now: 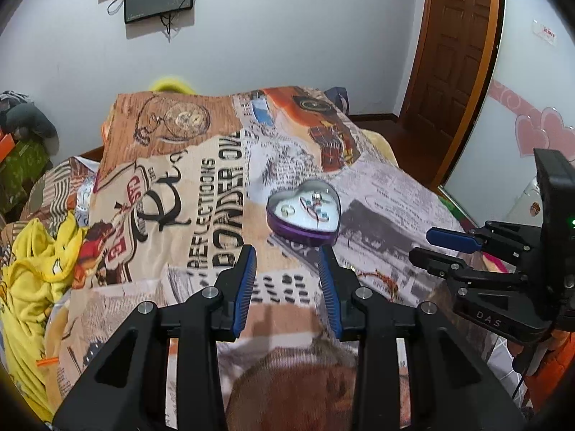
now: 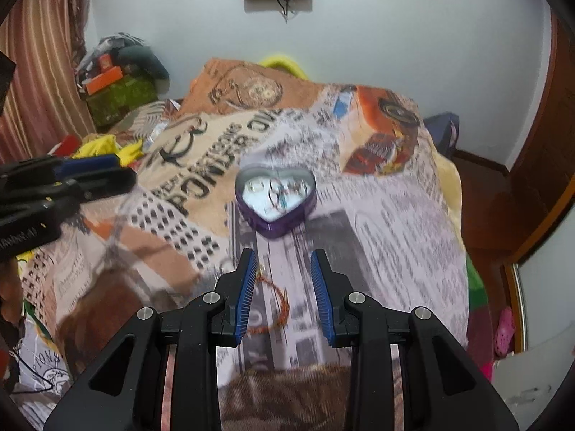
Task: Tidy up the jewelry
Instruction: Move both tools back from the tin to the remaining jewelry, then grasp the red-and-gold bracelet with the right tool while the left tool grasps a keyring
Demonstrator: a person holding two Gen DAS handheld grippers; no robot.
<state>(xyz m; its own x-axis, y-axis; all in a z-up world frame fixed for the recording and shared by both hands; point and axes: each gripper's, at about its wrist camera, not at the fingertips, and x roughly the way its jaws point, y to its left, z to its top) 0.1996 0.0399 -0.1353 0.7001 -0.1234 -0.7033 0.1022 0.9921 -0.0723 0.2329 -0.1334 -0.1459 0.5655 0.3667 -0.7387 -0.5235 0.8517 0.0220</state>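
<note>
A purple heart-shaped tin (image 1: 303, 215) sits open mid-blanket (image 1: 201, 179), its rings and trinkets too small to sort out. An orange bracelet (image 2: 276, 305) lies nearer, partly hidden behind the right gripper (image 2: 284, 262). The left gripper (image 1: 287, 255) and right both gape, holding nothing.

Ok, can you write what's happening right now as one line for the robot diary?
left gripper: open, empty | right gripper: open, above orange bracelet | heart tin: open, holds jewelry | bracelet: on blanket, outside tin
</note>
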